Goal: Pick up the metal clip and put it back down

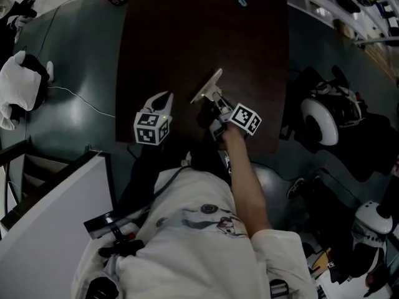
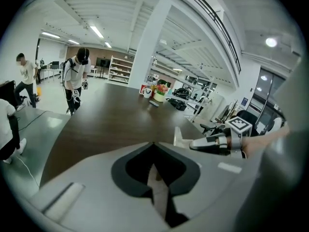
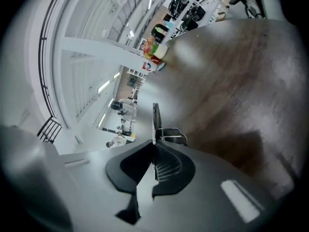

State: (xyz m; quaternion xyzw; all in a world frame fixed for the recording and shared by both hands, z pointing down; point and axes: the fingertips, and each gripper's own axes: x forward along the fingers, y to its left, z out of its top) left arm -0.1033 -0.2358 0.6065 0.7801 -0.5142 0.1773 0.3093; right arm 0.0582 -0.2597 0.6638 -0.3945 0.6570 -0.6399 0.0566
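I had the metal clip (image 1: 207, 85) pinched in my right gripper (image 1: 214, 98) over the dark table (image 1: 187, 30).
Left of centre in the head view, my left gripper (image 1: 161, 101) had its jaws pressed together on nothing. Just right of it, mid-frame, the metal clip sat between the right gripper's closed jaws; I could not tell whether it touched the tabletop.

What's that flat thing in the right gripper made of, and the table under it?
Clip: thin metal by the look, pale grey with a bright sheen, with a wire loop. Table: dark brown, faint grain streaks and soft gloss; wood or wood-look laminate, I cannot tell which.
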